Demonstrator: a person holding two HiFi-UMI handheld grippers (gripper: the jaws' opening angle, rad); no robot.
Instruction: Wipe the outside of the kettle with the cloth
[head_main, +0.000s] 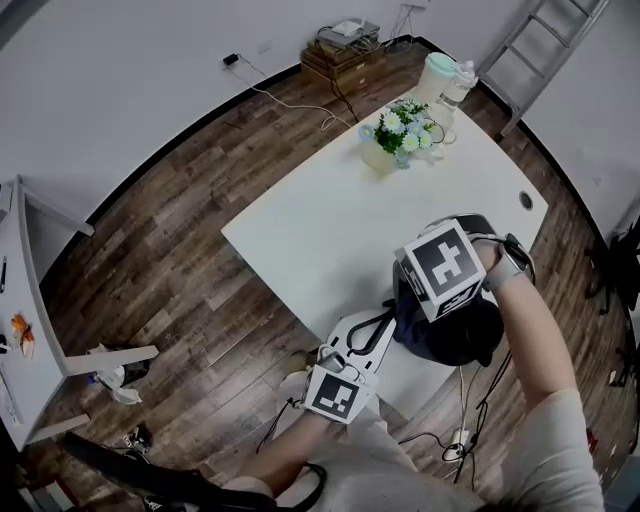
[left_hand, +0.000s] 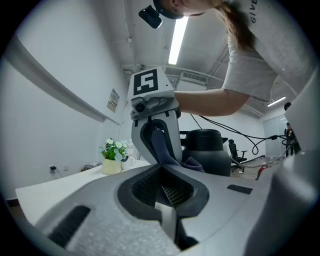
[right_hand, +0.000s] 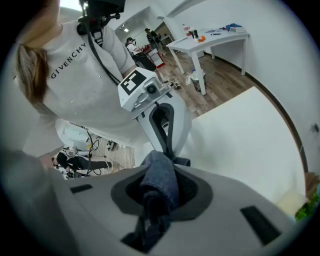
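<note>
Evenly bright over the table (head_main: 330, 230); lit from a long glaring ceiling lamp (left_hand: 178, 36) above it. Softly shadowed beside the table. Strongly bent toward picture edges, black-cornered, blurred up close.

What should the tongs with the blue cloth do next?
Probably press the cloth, pinched in the right tongs, against the kettle and slide it down. The cloth hangs close beside the kettle, so only a short push seems needed.

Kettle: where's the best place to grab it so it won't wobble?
Probably the narrower top, coming from above. The kettle stands upright, and its round body looks too wide for a gripper. I can't make out a handle clearly. The right gripper holds the cloth.
</note>
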